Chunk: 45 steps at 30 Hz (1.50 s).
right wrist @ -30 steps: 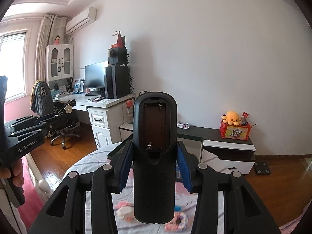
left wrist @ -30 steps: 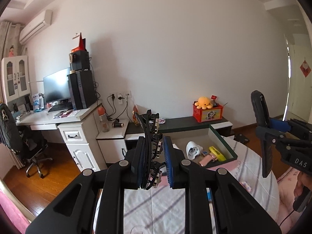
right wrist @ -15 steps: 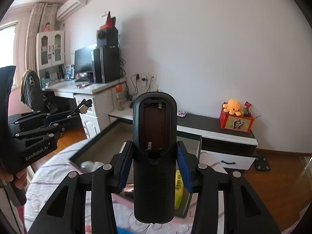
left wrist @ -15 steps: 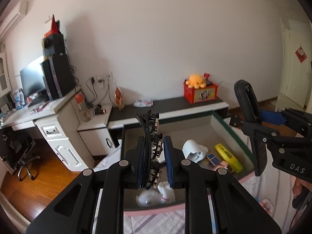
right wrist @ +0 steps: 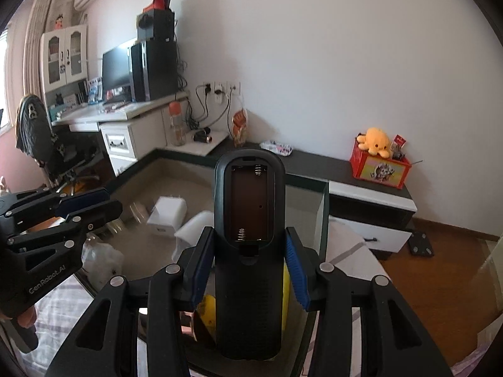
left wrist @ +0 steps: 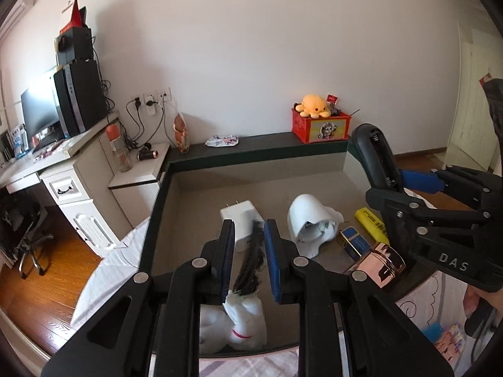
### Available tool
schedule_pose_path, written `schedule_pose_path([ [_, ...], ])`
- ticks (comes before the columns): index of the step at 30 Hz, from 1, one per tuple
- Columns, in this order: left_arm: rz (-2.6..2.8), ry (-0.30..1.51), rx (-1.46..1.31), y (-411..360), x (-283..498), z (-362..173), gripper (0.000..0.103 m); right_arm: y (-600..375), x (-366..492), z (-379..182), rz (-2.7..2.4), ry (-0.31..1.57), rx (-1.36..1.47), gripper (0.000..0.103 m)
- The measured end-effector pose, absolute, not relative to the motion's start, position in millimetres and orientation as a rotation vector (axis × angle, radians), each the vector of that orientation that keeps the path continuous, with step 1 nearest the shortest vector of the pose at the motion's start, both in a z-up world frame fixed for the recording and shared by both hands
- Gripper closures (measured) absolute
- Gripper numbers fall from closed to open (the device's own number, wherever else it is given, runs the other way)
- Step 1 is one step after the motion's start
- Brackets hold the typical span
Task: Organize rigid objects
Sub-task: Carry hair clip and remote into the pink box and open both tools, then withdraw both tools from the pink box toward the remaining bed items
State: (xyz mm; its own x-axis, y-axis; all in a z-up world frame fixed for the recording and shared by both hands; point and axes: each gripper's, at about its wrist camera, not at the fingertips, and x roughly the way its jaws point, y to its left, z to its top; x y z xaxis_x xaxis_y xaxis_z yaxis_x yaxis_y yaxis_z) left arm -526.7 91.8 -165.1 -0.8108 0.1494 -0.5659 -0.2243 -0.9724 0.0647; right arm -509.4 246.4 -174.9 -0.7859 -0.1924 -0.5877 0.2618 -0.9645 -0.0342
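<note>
My left gripper (left wrist: 249,224) is shut on a black hair claw clip (left wrist: 251,257), which stands upright between its blue pads. It hangs over the near part of a green-rimmed box (left wrist: 157,213) with a grey inside. My right gripper (right wrist: 249,232) is shut on a black remote (right wrist: 250,220), whose open battery compartment faces the camera. That gripper is over the box's right side, and the left wrist view shows it too, as the right gripper (left wrist: 396,185) with the remote (left wrist: 377,157). The left gripper (right wrist: 110,202) appears at the left of the right wrist view.
In the box lie a white charger (left wrist: 240,216), a white curved shell (left wrist: 309,220), a yellow item (left wrist: 372,223), a small blue box (left wrist: 355,242), a rose-gold jar (left wrist: 382,262) and a white plush toy (left wrist: 242,314). A dark low cabinet (left wrist: 261,146) and a desk (left wrist: 72,144) stand behind.
Both grippers have moved forward and down, from over the bedcover to over the box. Each keeps its hold, the left on the clip and the right on the remote.
</note>
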Motion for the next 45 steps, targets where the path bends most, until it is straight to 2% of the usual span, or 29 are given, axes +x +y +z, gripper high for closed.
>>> schedule_pose_path([
  [3,2.821,0.182,-0.841,90.2,-524.9,-164.5,0.079,248.8,-511.3,-177.2,-2.749,0.142,0.896,0.058],
  [5,2.842,0.176,-0.828,88.6,-521.0,-163.9,0.068,250.4,-512.9,-180.2,-2.742,0.122,0.909,0.058],
  [7,2.87,0.158,-0.8,83.5,-518.0,-161.4,0.037,249.9,-515.6,-183.2,-2.739,0.118,0.919,0.058],
  [9,2.901,0.145,-0.751,79.2,-513.0,-157.4,0.028,249.8,-517.7,-185.8,-2.734,0.114,0.937,0.058],
  [11,2.921,0.137,-0.727,73.7,-510.1,-153.5,0.026,251.2,-518.5,-185.5,-2.732,0.1,0.933,0.058],
  [13,2.928,0.104,-0.717,68.7,-508.3,-150.9,0.016,254.0,-519.0,-185.6,-2.732,0.081,0.932,0.058],
  [22,2.939,0.108,-0.743,65.0,-509.8,-152.8,0.01,255.2,-514.8,-180.9,-2.753,0.06,0.9,0.056],
  [23,2.937,0.115,-0.744,65.3,-509.5,-152.9,0.01,254.7,-513.6,-180.2,-2.751,0.057,0.892,0.055],
  [25,2.939,0.122,-0.741,65.1,-509.3,-153.4,0.009,253.7,-511.5,-179.5,-2.757,0.063,0.885,0.043],
  [33,2.944,0.097,-0.746,61.0,-508.3,-153.1,0.008,251.2,-498.6,-168.5,-2.774,0.065,0.833,0.042],
  [36,2.972,0.079,-0.701,58.2,-497.0,-147.3,0.007,250.0,-484.8,-156.8,-2.793,0.068,0.795,0.027],
  [39,3.001,0.078,-0.693,50.1,-473.7,-140.4,0.001,249.8,-460.4,-144.7,-2.795,0.074,0.754,0.024],
  [44,3.018,0.049,-0.643,38.1,-425.9,-120.3,0.0,250.5,-406.7,-119.6,-2.844,0.063,0.659,0.018],
  [45,3.021,0.053,-0.629,36.6,-413.5,-114.9,0.0,249.5,-395.4,-114.9,-2.864,0.071,0.631,0.014],
])
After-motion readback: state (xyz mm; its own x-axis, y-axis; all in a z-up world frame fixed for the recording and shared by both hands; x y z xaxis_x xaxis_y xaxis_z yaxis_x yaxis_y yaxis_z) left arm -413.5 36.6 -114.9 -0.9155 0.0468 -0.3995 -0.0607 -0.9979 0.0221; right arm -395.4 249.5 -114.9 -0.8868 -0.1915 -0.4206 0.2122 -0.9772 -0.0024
